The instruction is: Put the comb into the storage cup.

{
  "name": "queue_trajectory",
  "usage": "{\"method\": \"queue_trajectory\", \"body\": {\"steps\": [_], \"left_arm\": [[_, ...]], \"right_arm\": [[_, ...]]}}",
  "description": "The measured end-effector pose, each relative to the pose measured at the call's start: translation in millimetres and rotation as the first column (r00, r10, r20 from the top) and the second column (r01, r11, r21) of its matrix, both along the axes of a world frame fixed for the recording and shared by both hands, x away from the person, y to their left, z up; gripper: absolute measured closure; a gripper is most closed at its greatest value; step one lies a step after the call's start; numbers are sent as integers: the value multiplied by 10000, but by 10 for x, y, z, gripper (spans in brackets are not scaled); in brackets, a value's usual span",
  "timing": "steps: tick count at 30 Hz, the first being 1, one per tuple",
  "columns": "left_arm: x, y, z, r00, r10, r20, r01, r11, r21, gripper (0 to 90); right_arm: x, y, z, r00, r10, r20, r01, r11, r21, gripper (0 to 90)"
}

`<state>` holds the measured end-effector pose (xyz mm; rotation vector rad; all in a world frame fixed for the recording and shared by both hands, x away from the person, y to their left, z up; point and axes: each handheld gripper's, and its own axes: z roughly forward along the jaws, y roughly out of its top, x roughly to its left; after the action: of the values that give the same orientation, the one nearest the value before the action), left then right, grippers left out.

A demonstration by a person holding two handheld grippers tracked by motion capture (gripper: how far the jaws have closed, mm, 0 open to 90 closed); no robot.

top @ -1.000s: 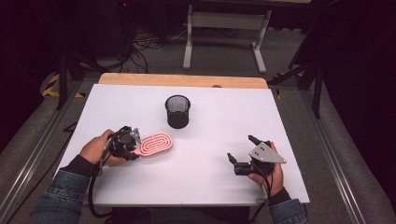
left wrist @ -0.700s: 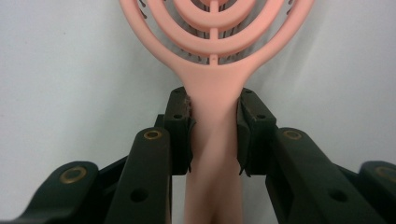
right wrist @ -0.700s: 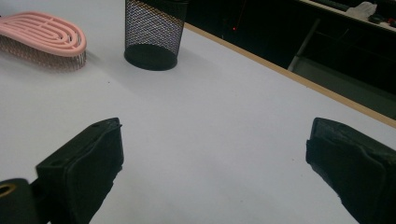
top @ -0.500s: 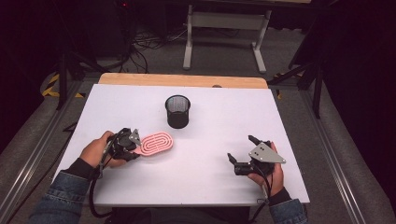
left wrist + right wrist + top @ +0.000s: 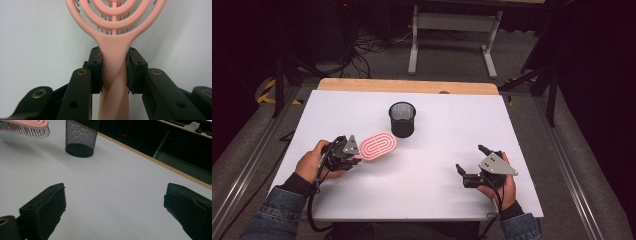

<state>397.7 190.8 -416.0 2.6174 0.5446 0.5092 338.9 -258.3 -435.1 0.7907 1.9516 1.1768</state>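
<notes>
Your left gripper [image 5: 354, 155] is clamped on the handle of the pink hairbrush [image 5: 378, 145], both pads pressed against its sides; your left hand [image 5: 312, 162] lies low over the white table [image 5: 432, 150], forearm coming in from the near left corner. The brush head reaches out ahead of the jaws, bristles down, just short of the black mesh cup [image 5: 402, 119]. Your right gripper [image 5: 472, 164] rests near the table's front right, jaws spread wide with nothing between them, right hand [image 5: 499, 187] wrapped beneath it, well apart from the brush.

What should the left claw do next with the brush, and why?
Probably carry it toward the cup and tip it handle down. The left claw is shut on the brush by its handle, the brush head is off the table, and the cup stands close by.
</notes>
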Motion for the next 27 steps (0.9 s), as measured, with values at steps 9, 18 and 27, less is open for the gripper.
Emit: {"method": "queue_trajectory", "body": {"steps": [9,18,27], "left_arm": [[-144,52,24,9876,441,1507,-291,9945,-1008,699],[-225,104,39,9641,897,2499,-355,9763,-2135,699],[-256,136,82,9459,1159,3030,-200,9531,-3020,700]], "right_arm": [[-6,-5,6,10000,26,87,-27,9999,115,47],[18,-16,18,9996,-236,128,230,9987,456,52],[56,47,86,9998,196,90,-200,9984,538,55]]}}
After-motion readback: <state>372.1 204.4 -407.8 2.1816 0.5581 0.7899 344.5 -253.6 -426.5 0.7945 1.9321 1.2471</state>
